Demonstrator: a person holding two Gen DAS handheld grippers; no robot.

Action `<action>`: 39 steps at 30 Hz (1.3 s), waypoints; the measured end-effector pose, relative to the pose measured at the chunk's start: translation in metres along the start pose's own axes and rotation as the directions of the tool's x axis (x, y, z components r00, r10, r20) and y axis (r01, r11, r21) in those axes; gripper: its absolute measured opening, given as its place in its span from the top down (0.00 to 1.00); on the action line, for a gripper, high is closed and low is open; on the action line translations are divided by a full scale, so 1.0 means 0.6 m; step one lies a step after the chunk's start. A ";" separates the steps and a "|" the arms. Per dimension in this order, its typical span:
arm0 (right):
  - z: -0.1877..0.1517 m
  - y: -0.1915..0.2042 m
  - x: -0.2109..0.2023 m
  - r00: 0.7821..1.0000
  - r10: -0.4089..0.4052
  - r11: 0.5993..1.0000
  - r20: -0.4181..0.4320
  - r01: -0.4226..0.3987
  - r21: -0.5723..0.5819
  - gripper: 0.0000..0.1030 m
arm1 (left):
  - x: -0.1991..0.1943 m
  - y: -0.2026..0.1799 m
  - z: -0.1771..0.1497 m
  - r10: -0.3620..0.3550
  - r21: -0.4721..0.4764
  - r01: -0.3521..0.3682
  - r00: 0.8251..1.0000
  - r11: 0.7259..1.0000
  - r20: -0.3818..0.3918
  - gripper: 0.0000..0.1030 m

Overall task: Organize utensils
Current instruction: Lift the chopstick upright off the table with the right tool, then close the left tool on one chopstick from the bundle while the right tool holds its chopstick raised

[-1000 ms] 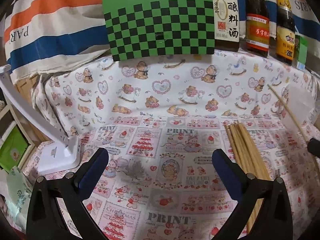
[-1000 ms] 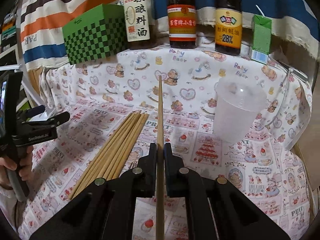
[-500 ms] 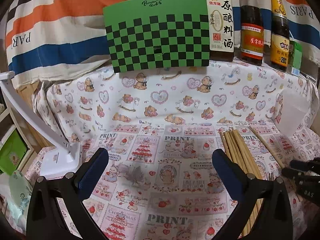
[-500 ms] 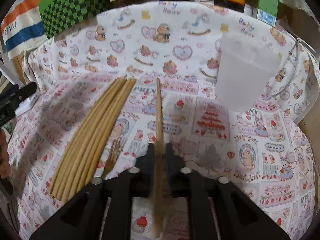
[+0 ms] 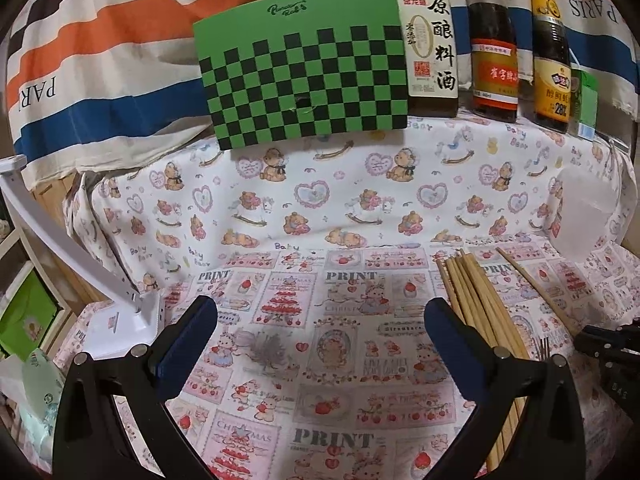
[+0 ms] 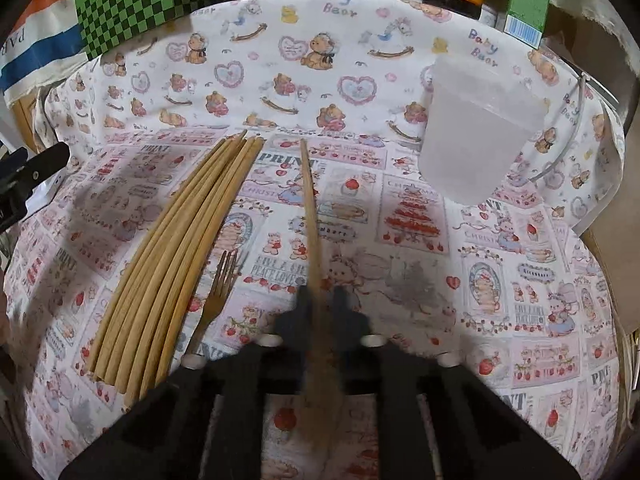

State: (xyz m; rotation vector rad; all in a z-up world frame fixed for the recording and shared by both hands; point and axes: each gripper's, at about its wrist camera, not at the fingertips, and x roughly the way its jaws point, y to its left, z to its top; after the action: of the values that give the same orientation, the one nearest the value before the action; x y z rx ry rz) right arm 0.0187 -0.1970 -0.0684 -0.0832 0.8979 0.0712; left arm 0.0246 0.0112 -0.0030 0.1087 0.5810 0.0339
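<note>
A single wooden chopstick [image 6: 310, 200] runs forward from my right gripper [image 6: 320, 296], its far tip down near the printed cloth. The jaws are closing, and the blurred fingers sit tight against both sides of the stick. To its left lie a bundle of several chopsticks [image 6: 180, 240] and a small fork [image 6: 218, 284]. A translucent plastic cup [image 6: 476, 132] stands at the right. My left gripper [image 5: 318, 312] hangs open over bare cloth with nothing between its blue pads. In the left wrist view the bundle [image 5: 476, 300] and the single chopstick [image 5: 532, 284] lie to its right.
A green checkered box [image 5: 304, 80], three sauce bottles [image 5: 494, 52] and a green carton [image 5: 586, 100] line the back edge. A white lamp base [image 5: 120, 320] sits at the left. The cloth-covered table [image 6: 520, 280] drops off at the right.
My right gripper tipped downward and sank with the single chopstick, whose far tip came down from the air to the cloth. The left gripper stayed open and hardly moved.
</note>
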 end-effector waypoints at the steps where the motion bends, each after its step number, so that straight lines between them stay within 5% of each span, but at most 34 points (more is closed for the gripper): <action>1: 0.000 0.004 0.000 1.000 -0.009 1.000 0.006 0.009 -0.017 0.92 | -0.001 0.000 0.000 -0.006 -0.001 0.006 1.000 1.000 0.003 0.00; 6: 0.009 -0.004 -0.012 0.998 0.061 0.998 0.032 -0.062 0.018 0.92 | -0.025 0.021 0.005 -0.037 -0.092 0.043 0.997 0.995 0.065 0.00; 9: 0.018 -0.009 -0.045 0.990 0.039 0.999 0.133 -0.041 0.007 0.92 | -0.038 0.034 0.010 -0.025 -0.126 0.038 0.994 0.991 0.104 0.00; 13: 0.023 -0.011 -0.092 0.962 0.065 0.998 0.265 -0.065 -0.011 0.92 | -0.035 0.043 0.012 -0.027 -0.151 0.041 0.995 0.988 0.094 0.00; 25: 0.023 -0.026 -0.161 0.878 0.139 0.989 0.458 -0.144 -0.024 0.92 | -0.046 0.030 0.009 -0.017 -0.114 0.031 0.992 0.993 0.124 0.00; 30: 0.017 -0.047 -0.191 0.824 0.116 0.988 0.555 -0.155 0.025 0.92 | -0.044 0.021 0.006 0.018 -0.052 -0.009 0.986 0.999 0.168 0.01; 31: 0.016 -0.053 -0.197 0.807 0.110 0.987 0.580 -0.156 0.031 0.92 | -0.038 0.020 0.009 0.009 -0.042 -0.003 0.989 0.999 0.148 0.01; 33: 0.015 -0.063 -0.205 0.786 0.080 0.990 0.614 -0.135 0.044 0.92 | -0.026 0.026 0.018 -0.171 -0.067 0.175 0.984 0.982 0.057 0.07; 34: 0.014 -0.069 -0.208 0.776 0.068 0.990 0.627 -0.132 0.056 0.92 | -0.020 0.029 0.024 -0.315 -0.105 0.314 0.949 0.943 0.014 0.10; 35: 0.013 -0.075 -0.211 0.770 0.066 0.988 0.635 -0.139 0.065 0.93 | -0.018 0.026 0.031 -0.382 -0.130 0.379 0.924 0.916 -0.002 0.10; 36: 0.014 -0.083 -0.214 0.765 0.069 0.985 0.641 -0.153 0.077 0.93 | -0.017 0.019 0.039 -0.399 -0.135 0.395 0.917 0.909 -0.010 0.15; 39: 0.014 -0.098 -0.216 0.751 0.059 0.981 0.658 -0.165 0.101 0.92 | 0.003 -0.028 0.067 -0.318 -0.068 0.313 0.944 0.947 -0.083 0.32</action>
State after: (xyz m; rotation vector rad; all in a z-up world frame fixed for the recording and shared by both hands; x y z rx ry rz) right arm -0.0499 -0.2581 0.0407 0.1393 0.1942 0.1339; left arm 0.0484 -0.0088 0.0273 -0.0405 0.6845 -0.2590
